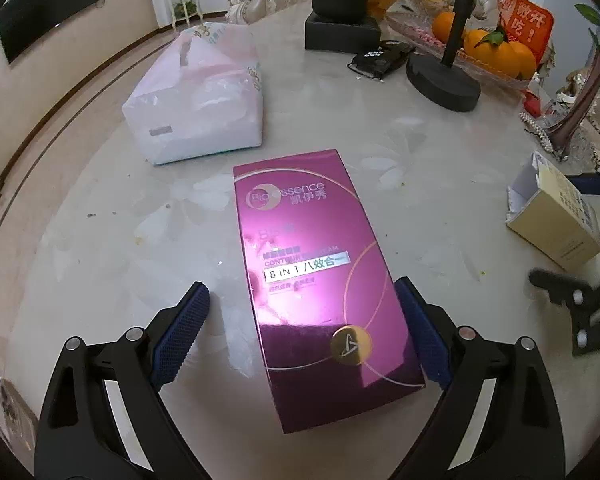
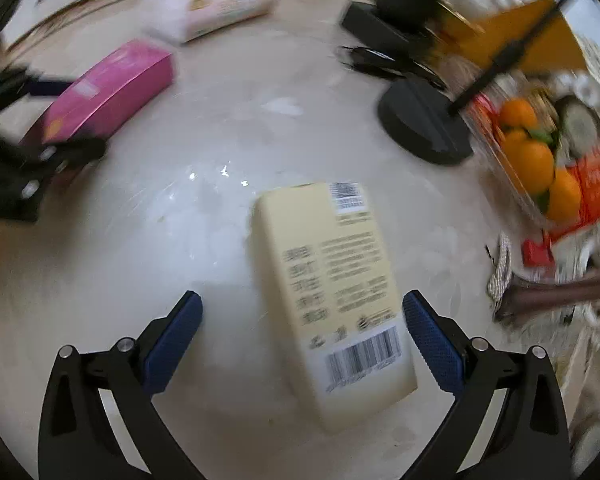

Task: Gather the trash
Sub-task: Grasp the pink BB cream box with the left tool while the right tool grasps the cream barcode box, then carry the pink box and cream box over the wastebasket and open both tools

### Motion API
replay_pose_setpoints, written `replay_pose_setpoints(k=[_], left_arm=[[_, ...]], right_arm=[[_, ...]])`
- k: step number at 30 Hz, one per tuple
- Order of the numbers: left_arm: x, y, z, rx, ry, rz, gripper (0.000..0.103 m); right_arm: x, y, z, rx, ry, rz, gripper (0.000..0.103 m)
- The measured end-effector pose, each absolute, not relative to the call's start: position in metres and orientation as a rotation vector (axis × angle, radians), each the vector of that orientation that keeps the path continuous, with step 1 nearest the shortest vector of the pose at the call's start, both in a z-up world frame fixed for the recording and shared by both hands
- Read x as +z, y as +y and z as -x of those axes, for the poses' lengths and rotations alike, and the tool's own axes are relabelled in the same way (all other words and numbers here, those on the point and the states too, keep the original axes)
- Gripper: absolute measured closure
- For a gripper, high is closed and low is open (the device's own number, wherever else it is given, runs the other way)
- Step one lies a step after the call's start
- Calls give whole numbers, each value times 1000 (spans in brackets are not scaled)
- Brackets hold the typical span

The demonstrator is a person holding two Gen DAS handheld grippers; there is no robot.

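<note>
A shiny magenta cosmetics box (image 1: 320,276) lies flat on the pale marble table. My left gripper (image 1: 304,300) is open with its blue pads on either side of the box's near end; the right pad touches the box edge, the left pad stands apart. A cream carton with barcodes (image 2: 336,296) lies flat between the open jaws of my right gripper (image 2: 302,308), close to the right pad. The magenta box also shows in the right wrist view (image 2: 108,92) at the left, with the left gripper on it. The cream carton shows in the left wrist view (image 1: 556,220) at the right.
A white and pink tissue pack (image 1: 200,96) lies at the back left. A black stand base (image 1: 440,80) with a pole, a black box (image 1: 340,12), a remote (image 1: 380,58) and a tray of oranges (image 1: 496,52) stand at the back right. A vase (image 1: 580,108) stands at the right edge.
</note>
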State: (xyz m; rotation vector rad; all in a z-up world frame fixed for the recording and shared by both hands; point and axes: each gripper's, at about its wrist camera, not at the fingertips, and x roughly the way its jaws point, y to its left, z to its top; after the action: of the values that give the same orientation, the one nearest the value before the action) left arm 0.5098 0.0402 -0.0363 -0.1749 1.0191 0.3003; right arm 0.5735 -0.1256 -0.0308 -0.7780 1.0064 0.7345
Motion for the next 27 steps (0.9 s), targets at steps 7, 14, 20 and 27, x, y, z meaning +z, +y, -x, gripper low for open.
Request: replay_pose_setpoints(k=[7, 14, 20, 27], left_arm=[[-32, 57, -495, 201, 986, 160, 43], [-27, 88, -473, 74, 963, 312, 44], [-4, 88, -434, -13, 901, 327, 44], [43, 59, -317, -203, 795, 205, 44]], right_arm=[[-24, -146, -573, 649, 1069, 541, 54], [-17, -149, -531, 581, 1024, 420, 59], [5, -160, -487, 627, 995, 193, 59], [44, -186, -354, 654, 825, 61, 59]])
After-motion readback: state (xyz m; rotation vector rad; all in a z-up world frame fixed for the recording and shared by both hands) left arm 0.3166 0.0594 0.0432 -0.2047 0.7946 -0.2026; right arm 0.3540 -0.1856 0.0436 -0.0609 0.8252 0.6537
